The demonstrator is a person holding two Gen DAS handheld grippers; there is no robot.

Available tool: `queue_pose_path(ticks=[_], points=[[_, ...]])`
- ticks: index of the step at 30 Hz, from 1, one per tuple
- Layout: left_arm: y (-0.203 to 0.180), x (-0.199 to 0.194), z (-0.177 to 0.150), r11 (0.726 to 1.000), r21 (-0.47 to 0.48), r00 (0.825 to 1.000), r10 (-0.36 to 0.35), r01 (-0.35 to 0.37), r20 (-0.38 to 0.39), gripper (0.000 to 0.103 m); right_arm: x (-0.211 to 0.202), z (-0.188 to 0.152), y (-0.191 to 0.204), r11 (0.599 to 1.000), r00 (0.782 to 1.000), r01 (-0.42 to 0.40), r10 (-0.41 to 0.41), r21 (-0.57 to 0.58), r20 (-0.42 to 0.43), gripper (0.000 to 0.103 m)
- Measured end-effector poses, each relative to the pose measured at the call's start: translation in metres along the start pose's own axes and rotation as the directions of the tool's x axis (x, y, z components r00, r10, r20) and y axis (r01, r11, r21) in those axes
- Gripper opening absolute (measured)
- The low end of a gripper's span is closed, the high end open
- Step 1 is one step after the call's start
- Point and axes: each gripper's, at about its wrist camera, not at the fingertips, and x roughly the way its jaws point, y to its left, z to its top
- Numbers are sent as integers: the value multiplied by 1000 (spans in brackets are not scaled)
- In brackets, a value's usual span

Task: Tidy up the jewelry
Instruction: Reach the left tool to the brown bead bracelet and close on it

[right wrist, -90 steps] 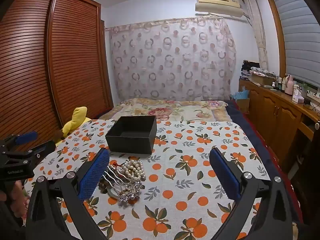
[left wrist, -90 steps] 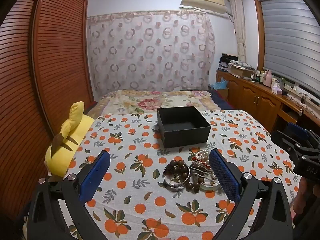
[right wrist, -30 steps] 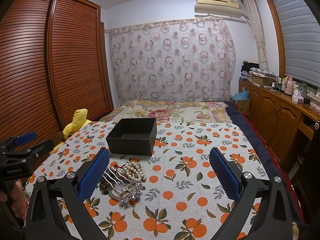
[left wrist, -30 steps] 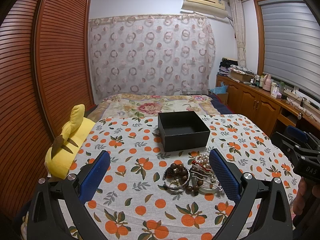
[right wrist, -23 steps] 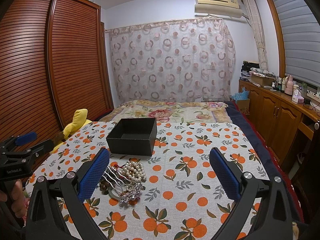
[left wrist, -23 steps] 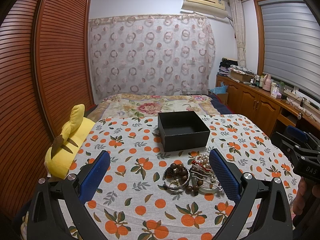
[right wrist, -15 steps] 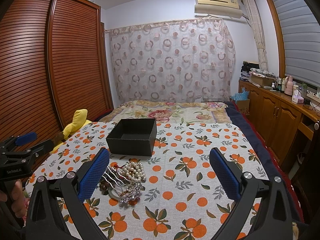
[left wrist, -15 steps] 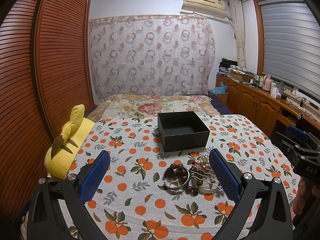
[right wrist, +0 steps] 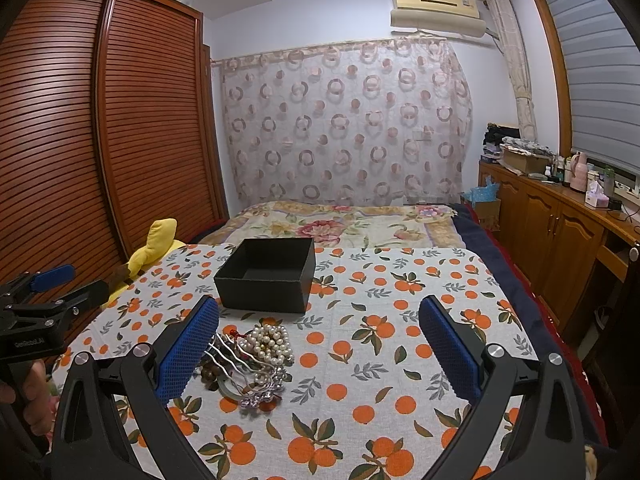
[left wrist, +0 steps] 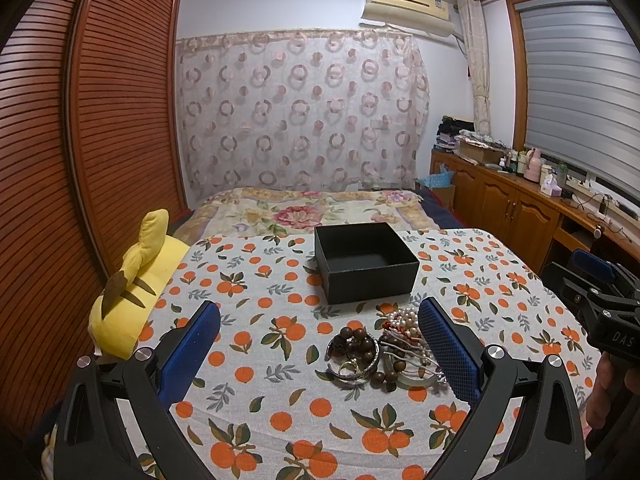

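The left gripper [left wrist: 320,352] hangs above the table with its blue pads spread wide and nothing between them, and the right gripper [right wrist: 320,352] is likewise released, jaws far apart and holding nothing. Each shows at the edge of the other's view, gripped by a hand. The jewelry pile [left wrist: 384,350] lies on the cloth just ahead of the left gripper, close to its right pad [left wrist: 448,348]; seen from the right wrist, the same heap sits beside that gripper's left pad [right wrist: 188,346]. In it are a string of pearls [right wrist: 270,342], dark wooden beads [left wrist: 358,340], a silver bangle [left wrist: 352,370], a pale green bangle [left wrist: 416,380] and a wavy silver hair comb [right wrist: 228,354], all tangled and touching. Just beyond the pile stands an open black box [left wrist: 366,262], its inside bare and dark, apart from the jewelry by a narrow strip of cloth. Nothing stands between either gripper and the pile. The table wears a white tablecloth [left wrist: 256,360] printed with oranges and leaves. A yellow plush toy [left wrist: 136,284] leans at its left edge, against the slatted wooden wardrobe [left wrist: 100,120]. Behind the table is a bed with a floral cover [right wrist: 340,224], then a curtain with ring patterns [left wrist: 300,108], an air conditioner [left wrist: 406,2] high on the wall, and a cluttered wooden sideboard [right wrist: 560,216] under the blinds on the right.
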Motion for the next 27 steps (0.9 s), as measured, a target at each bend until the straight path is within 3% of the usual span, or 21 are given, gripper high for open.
queue_pose_path(ticks=[5,11,27], points=[[2,-2,3,1000,0,1000,-4,4,-12,96,-5,9,3,1000,1000,-14,14,-2,-16,101],[11,18,-13,1000,-3,997,-20,20,-78,96,10,-3,3,998,997,-58,57,-21,-59,100],[26,61,-45,996,-11,969,-87,87,-230,96,52,-37,15,984,965,-165,148,-66,-216,79]])
